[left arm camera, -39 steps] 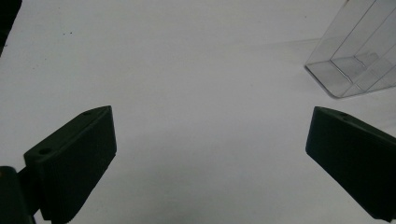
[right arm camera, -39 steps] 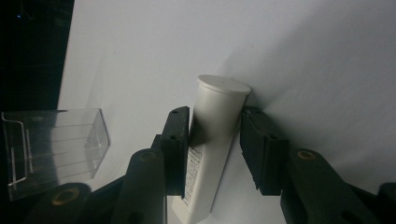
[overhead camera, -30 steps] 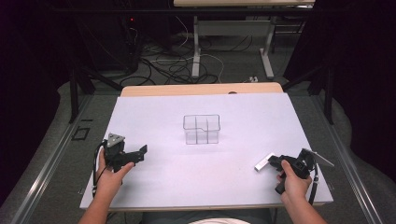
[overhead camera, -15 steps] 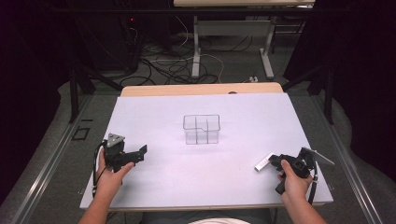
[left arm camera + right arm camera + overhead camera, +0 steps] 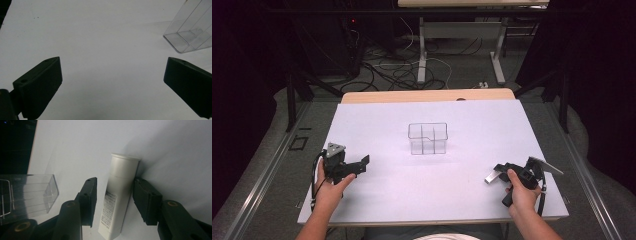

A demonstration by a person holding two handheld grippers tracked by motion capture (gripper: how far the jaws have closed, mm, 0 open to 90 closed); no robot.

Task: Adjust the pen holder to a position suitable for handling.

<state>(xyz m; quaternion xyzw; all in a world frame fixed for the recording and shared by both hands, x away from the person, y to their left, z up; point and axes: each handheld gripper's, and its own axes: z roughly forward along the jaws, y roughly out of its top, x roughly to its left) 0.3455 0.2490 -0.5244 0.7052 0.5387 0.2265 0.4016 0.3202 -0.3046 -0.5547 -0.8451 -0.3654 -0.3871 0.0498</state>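
A clear plastic organiser (image 5: 428, 138) with several compartments stands at the middle of the white table (image 5: 412, 190). A white tube (image 5: 491, 176) lies on the table at the right. My right gripper (image 5: 500, 172) is open, its jaws on either side of the tube (image 5: 120, 195); one jaw touches the tube and the other stands a little off it. The organiser (image 5: 25, 195) shows to the left of those jaws. My left gripper (image 5: 362, 165) rests at the table's left, open, with bare table between its jaws (image 5: 112, 75). The organiser (image 5: 192, 32) sits ahead of it, to the right.
A strip of wooden tabletop (image 5: 427, 95) shows past the white sheet's far edge. Cables (image 5: 412, 70) and the legs of another table (image 5: 422, 50) are on the floor beyond. A cable (image 5: 542, 200) trails from the right gripper near the front right corner.
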